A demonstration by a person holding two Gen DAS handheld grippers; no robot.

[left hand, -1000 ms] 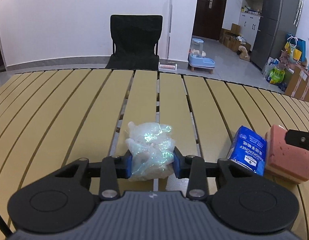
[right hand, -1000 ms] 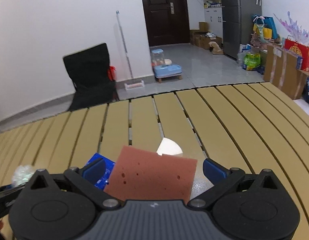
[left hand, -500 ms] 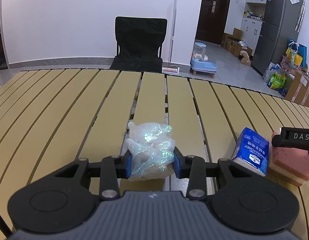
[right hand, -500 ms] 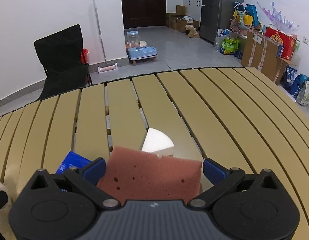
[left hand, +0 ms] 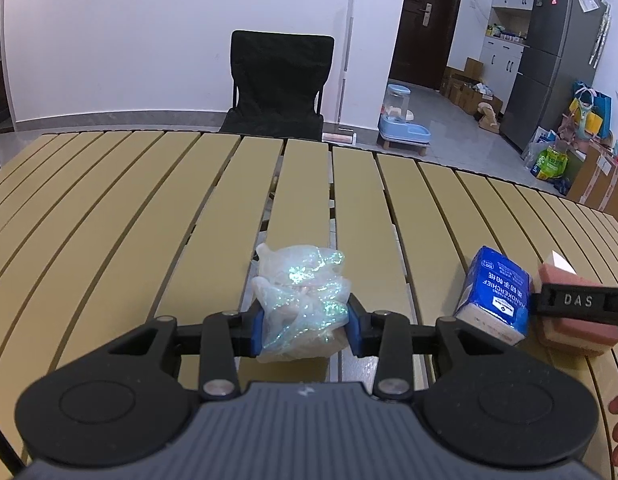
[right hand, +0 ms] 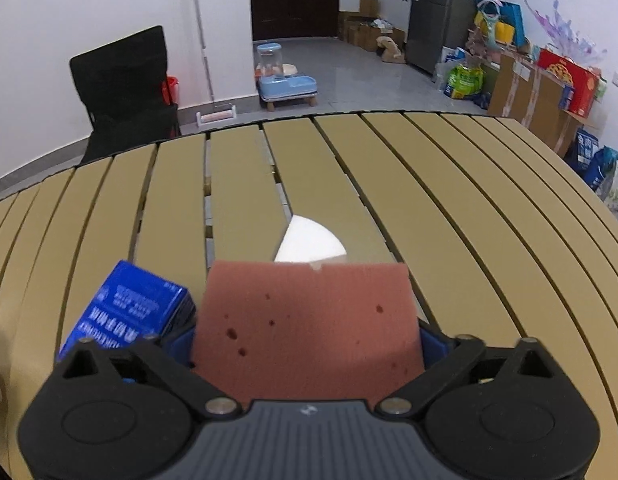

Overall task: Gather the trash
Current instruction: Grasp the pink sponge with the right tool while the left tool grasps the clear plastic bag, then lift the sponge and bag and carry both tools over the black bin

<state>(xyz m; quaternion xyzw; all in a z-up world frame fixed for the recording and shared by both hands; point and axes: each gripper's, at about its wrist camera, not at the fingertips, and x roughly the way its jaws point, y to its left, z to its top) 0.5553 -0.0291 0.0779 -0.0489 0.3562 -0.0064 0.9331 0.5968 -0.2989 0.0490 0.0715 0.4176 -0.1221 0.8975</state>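
Gripping with the left gripper (left hand: 305, 326): jaws clamped on a crumpled wad of clear plastic wrap (left hand: 301, 300), blue pads pressing in from both sides. Holding that wad just over the slatted tan table (left hand: 129, 208), toward the near edge and about midway across; touching the slats or not, impossible to tell.

Closing in with the right gripper (right hand: 307, 344): jaws set against the two sides of a reddish-brown sponge (right hand: 305, 320), seemingly clamped on it. Resting with that sponge toward the right side of the table, just beside a blue tissue pack (left hand: 495, 296) lying tilted on its left. Lying just past the sponge's far edge, a white wedge of paper (right hand: 309, 242), flat across a gap between slats.

Running away from the near edge toward the far edge, long tan slats with dark gaps between them, otherwise bare across the left half.

Standing beyond the far edge, a black folding chair (left hand: 279, 84) against a white wall. Leaning on that wall to the chair's right, a mop pole (left hand: 348, 60). Sitting on the grey tiled floor farther right, a blue pet feeder (left hand: 401, 120), near a dark door (right hand: 295, 0). Filling the right side of the room, a dark fridge (left hand: 549, 60), cardboard boxes (right hand: 525, 92) and coloured bags.
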